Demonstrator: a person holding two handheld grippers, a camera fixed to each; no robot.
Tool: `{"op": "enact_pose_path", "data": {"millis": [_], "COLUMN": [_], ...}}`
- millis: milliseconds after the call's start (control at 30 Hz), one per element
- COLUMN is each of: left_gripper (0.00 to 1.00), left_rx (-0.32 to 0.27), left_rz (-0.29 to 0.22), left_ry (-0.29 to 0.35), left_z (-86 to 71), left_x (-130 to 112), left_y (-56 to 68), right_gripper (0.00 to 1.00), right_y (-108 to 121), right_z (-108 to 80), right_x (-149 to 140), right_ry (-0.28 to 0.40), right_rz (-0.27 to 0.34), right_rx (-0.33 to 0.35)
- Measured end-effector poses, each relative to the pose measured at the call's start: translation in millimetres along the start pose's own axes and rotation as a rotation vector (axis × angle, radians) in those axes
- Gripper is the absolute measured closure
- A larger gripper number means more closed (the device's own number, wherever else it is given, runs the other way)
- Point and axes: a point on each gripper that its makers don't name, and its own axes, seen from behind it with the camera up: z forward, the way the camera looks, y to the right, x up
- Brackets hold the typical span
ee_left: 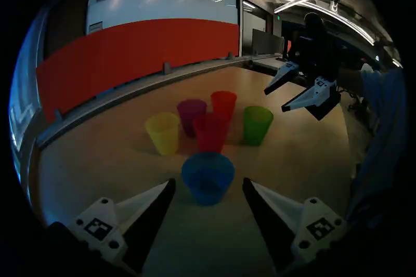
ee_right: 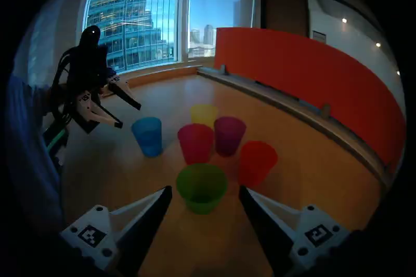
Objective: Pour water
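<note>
left tongs (ee_left: 208, 180) spread wide, blue cup (ee_left: 208, 170) just beyond tips.

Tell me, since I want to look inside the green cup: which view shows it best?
The right gripper view: the green cup sits nearest the camera, its open mouth partly visible from above. The left gripper view shows it farther off, side-on, beyond the blue cup.
</note>
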Motion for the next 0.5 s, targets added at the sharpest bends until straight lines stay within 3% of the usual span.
{"op": "enact_pose_path", "data": {"millis": [500], "left_gripper": [0.04], "left_rx": [-0.011], "left_rz": [-0.01], "left_ry": [-0.083], "left_z": [21.6], "left_x": [-27.4], "left_y": [-4.4], "right_gripper": [0.0], "right_y": [-6.3], "right_z": [24.1], "right_x": [-18.2], "right_ry": [-0.056], "right_rz": [-0.022], "right_rx": [0.024]}}
